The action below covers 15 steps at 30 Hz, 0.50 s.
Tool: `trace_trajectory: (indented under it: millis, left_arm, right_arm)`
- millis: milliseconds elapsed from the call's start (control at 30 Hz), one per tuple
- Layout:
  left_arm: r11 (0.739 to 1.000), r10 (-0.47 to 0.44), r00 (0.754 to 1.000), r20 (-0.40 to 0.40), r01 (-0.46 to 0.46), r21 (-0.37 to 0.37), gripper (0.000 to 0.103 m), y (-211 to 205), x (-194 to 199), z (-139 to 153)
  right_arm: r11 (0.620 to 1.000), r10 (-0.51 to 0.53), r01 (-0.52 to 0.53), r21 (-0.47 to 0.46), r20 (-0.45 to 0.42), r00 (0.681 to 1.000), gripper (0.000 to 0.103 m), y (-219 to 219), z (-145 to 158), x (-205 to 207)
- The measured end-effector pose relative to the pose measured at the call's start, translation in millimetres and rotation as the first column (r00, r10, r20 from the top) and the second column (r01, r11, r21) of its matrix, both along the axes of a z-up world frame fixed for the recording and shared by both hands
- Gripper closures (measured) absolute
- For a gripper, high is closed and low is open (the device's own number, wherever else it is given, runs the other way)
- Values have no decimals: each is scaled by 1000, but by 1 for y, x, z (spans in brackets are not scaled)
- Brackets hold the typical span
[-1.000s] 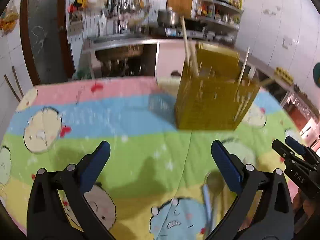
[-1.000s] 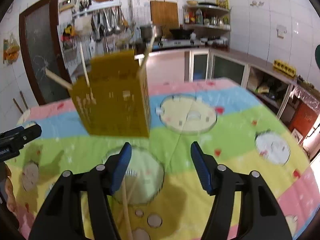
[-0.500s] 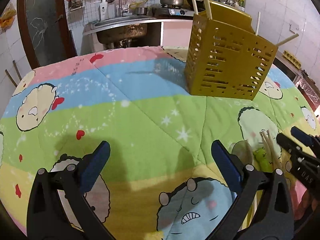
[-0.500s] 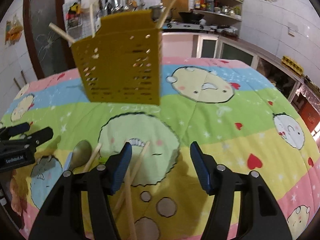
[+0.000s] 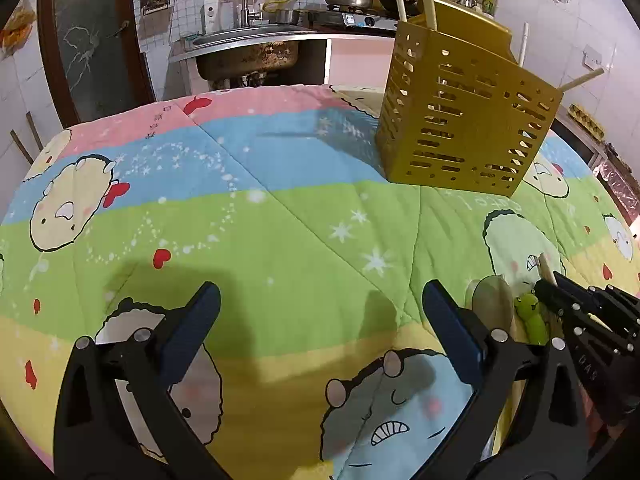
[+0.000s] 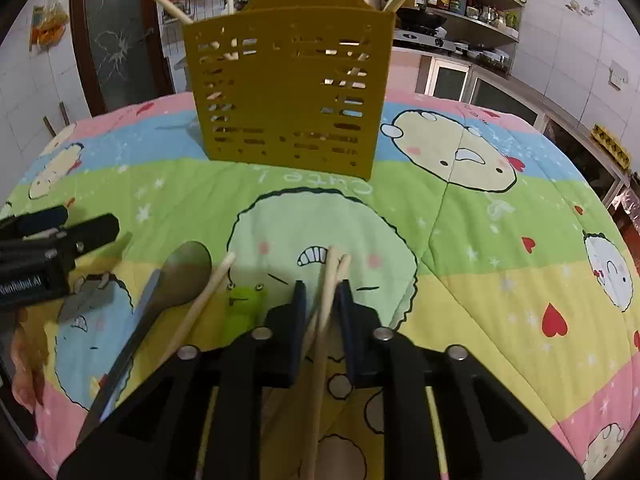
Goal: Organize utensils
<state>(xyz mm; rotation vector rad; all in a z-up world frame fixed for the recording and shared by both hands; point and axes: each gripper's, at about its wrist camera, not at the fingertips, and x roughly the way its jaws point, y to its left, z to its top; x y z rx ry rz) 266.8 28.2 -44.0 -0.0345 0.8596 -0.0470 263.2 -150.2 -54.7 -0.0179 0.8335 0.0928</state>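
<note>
Right gripper: the black right gripper with blue pads (image 6: 322, 294) is low over the bright cartoon quilt (image 6: 480, 220) on the table. Its jaws are nearly shut around a pair of pale wooden chopsticks (image 6: 329, 280). I cannot tell if the pads are pressing on the sticks yet.

Left gripper: the black left gripper with blue pads (image 5: 318, 320) hangs over the quilt with its jaws wide open. It holds nothing.

Where the things are: the tall yellow plastic basket with slots (image 6: 290, 88) stands upright farther back on the quilt. Some chopsticks already poke out of its top. Still lying flat near the right gripper are a dull metal spoon with a long handle (image 6: 176, 276), one more single wooden chopstick (image 6: 204, 304) and a small green frog-shaped rest (image 6: 242, 306).

Risk, slipping: the two sticks are thin and round. If the pads catch only one, the other may drop when they are lifted.

Risk, twisting: the hold is near the tips and the long ends trail behind. The sticks may swing down and cross over.

Risk, bumping: the frog rest lies just beside the left pad. A sideways move could knock it or the lone stick.

Risk, tipping: the basket looks light. Poking the sticks against its rim could push it over and spill what is inside.

Risk, snagging: the quilt is soft. A pad dragged low could bunch it up.
</note>
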Motion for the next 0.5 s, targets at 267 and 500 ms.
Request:
trace_trajectory:
  millis: [267, 500]
  left_arm:
    - [1000, -28, 1000, 0, 28, 13, 5, -15, -4, 3]
    - [997, -71, 997, -8, 71, 6, 5, -32, -6, 6]
  right_arm:
    - [993, -55, 55, 104, -9, 998, 89, -26, 1, -2]
    - [991, -99, 100, 94, -19, 995, 89, -47, 4, 0]
